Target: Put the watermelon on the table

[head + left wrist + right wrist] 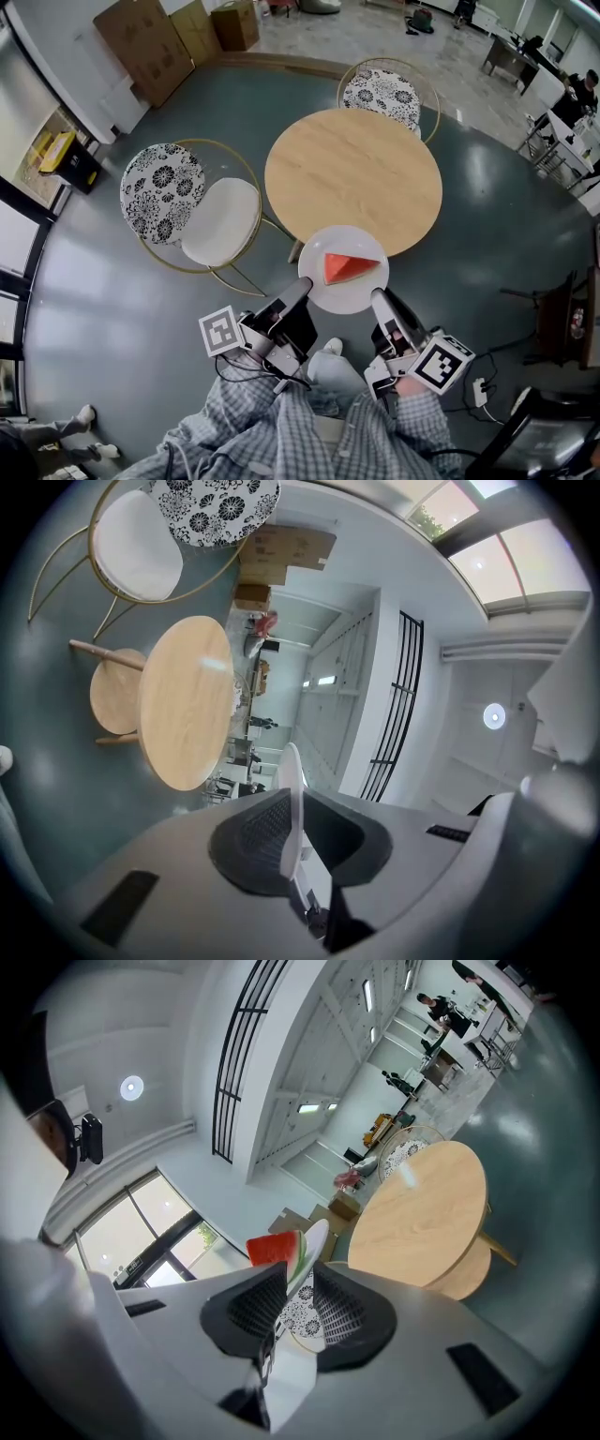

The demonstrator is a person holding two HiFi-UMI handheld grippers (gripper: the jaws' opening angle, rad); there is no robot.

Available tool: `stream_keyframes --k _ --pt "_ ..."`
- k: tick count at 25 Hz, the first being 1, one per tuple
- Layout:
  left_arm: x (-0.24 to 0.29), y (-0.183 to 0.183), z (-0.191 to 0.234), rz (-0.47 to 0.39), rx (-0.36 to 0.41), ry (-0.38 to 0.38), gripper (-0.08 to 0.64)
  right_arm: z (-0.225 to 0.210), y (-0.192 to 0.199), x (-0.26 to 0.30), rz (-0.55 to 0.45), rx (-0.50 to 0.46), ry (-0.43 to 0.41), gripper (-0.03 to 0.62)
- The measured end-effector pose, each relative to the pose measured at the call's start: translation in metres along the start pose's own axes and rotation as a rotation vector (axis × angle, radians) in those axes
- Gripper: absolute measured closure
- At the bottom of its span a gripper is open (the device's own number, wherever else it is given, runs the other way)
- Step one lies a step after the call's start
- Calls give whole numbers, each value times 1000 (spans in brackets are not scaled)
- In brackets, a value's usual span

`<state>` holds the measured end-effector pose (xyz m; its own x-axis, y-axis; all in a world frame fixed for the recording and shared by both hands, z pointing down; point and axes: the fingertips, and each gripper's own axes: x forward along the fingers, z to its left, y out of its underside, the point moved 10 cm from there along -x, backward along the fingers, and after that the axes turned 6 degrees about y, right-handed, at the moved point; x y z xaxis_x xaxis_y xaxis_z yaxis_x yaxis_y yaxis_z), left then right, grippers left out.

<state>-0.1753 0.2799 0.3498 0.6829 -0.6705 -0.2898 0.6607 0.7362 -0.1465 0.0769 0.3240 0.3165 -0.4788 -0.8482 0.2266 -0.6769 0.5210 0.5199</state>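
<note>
Checked blue-and-white sleeves (281, 427) fill the bottom of the head view. Both forearms reach forward side by side toward the round light-wood table (353, 178).

The red wedge of watermelon with a thin green rind (349, 266) lies on a round white plate (342, 296), its pointed end turned to the left. The plate is held level in the air on the near side of the table. From the head view its far rim overlaps the table's near edge, while both gripper views show the tabletop well ahead.

The left gripper (298, 287) is clamped on the plate's near-left rim. In its own view the white rim stands edge-on, pinched between the two dark ribbed pads. The right gripper (380, 298) grips the near-right rim the same way. In its view the wedge shows just past the pads, on top of the plate. Both grippers point forward and slightly inward toward the table. Their marker cubes sit out to the sides, the left cube (221, 330) and the right cube (441, 363).

Left of the table stands a gold-wire chair with a white seat and a black-and-white floral back (220, 220). A second floral chair (380, 94) is tucked in at the table's far side. Beyond the table to the left, brown cardboard boxes (155, 42) lean against the wall. Grey-blue floor (112, 309) surrounds the table.
</note>
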Motion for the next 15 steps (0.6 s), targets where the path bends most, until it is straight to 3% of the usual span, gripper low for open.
stream_keyframes --k 15 --pt "48 14 20 -27 6 14 522 -32 -48 4 13 -11 -21 500"
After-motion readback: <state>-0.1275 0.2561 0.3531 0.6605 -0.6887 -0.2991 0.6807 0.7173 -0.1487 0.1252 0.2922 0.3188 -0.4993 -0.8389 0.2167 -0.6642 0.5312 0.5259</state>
